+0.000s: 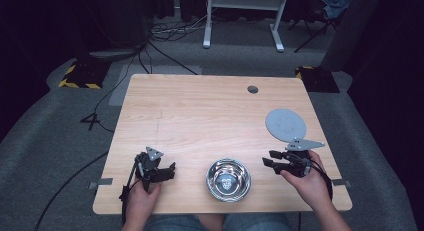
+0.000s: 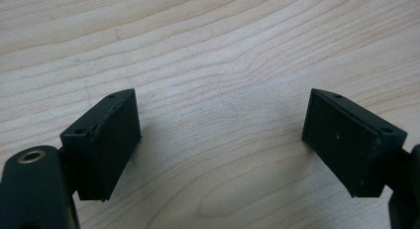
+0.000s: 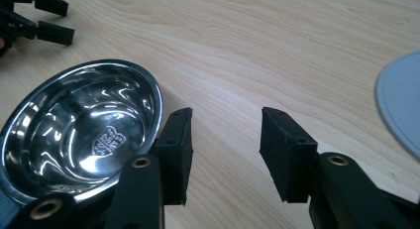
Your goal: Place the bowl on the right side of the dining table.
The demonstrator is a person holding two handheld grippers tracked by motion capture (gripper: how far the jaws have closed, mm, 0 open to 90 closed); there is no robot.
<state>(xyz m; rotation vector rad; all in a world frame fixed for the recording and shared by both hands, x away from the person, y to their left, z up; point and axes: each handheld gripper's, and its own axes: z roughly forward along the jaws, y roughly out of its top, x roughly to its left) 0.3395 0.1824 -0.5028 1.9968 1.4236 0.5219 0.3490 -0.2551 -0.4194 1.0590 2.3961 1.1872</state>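
Resting low near the worktop's [image 1: 200, 116] near edge, both hands hold their tools pointed inward — the left gripper [image 1: 170, 170] by the near left corner, its jaws spread wide over bare wood, the right gripper [image 1: 270, 158] toward the near right, jaws apart and empty. Between them, at the near edge, sits the steel bowl [image 1: 228, 179], just beside the right gripper's tips. A grey disc [image 1: 285, 124] lies by the right edge.

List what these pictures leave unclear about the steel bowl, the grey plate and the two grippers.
- Steel bowl: right gripper view, near rim hidden behind the right gripper.
- Stamp in bowl: too small to read.
- Grey plate: cut off by the right edge.
- Left gripper: left gripper view, body cut off by the bottom edge.
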